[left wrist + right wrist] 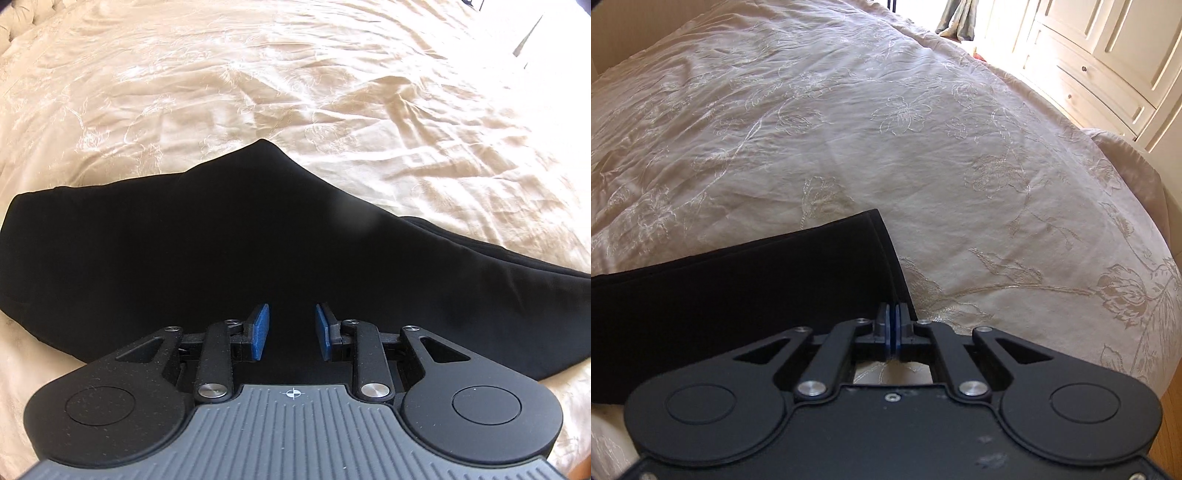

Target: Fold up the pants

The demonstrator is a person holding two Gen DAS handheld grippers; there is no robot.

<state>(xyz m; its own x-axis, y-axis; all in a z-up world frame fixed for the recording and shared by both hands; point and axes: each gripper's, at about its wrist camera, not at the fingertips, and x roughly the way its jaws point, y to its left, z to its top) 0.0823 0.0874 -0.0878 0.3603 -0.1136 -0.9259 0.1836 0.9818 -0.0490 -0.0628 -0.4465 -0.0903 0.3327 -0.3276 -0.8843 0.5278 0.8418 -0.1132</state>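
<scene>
Here, black pants [240, 236] lie folded flat.

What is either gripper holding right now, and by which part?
The right gripper is shut at the near corner of the leg hem of the black pants, apparently pinching it. The left gripper is open above the pants, holding nothing.

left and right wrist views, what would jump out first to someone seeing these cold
The black pants stand out most, a dark slab spread flat across the pale embroidered bedspread. Next come the blue pads: the left gripper is open above the fabric, while the right gripper is pressed shut at the hem end of the pants, though whether it pinches the cloth cannot be told.
</scene>
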